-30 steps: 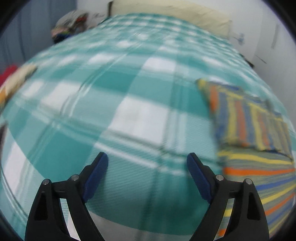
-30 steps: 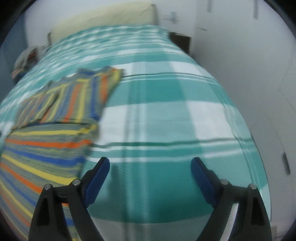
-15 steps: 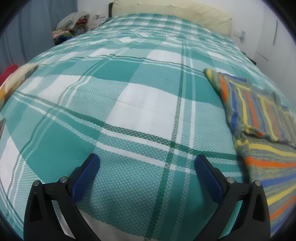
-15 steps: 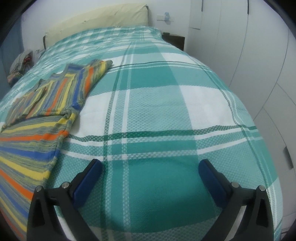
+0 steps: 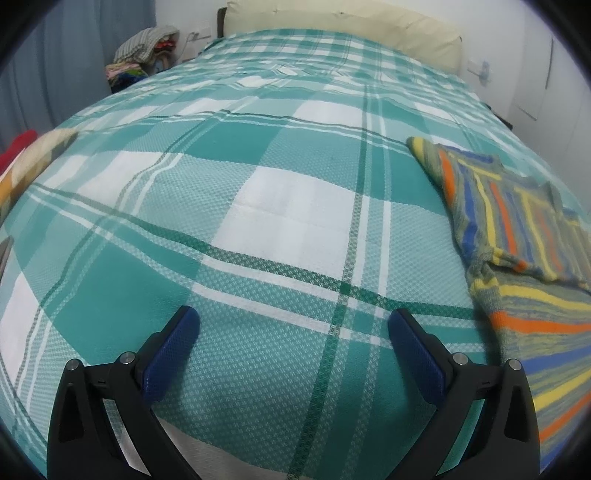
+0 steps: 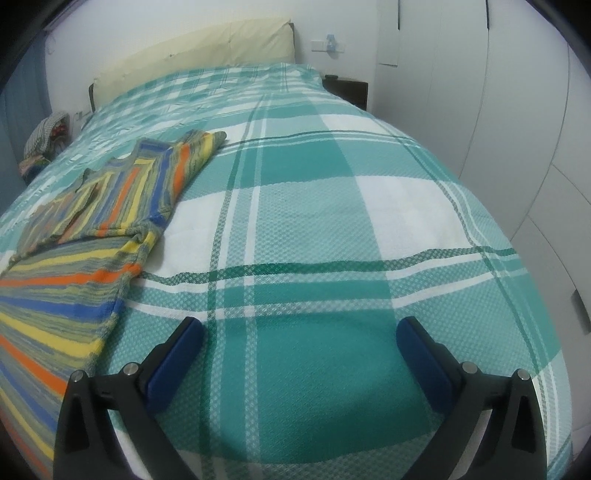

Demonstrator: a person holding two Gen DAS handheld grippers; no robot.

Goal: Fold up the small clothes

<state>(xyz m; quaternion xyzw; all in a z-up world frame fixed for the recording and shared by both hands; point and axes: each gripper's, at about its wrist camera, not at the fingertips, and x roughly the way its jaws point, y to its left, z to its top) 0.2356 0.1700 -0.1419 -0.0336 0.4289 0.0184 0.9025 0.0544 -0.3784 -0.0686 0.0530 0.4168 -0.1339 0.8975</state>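
Note:
A small striped knit garment [image 5: 517, 236], in orange, yellow, blue and grey, lies on the teal-and-white plaid bed cover [image 5: 280, 206], with its upper part folded over. It sits at the right of the left wrist view and at the left of the right wrist view [image 6: 92, 229]. My left gripper [image 5: 293, 332] is open and empty above bare cover, left of the garment. My right gripper [image 6: 299, 339] is open and empty above bare cover, right of the garment.
A cream headboard cushion [image 5: 343, 22] stands at the far end of the bed. A pile of clothes [image 5: 144, 55] sits beside the bed at the far left. White wardrobe doors [image 6: 517, 110] and a dark nightstand [image 6: 347, 90] flank the right side.
Both grippers have opened a little wider and pulled back slightly from the garment. The views have steadied from blur. The garment has not moved.

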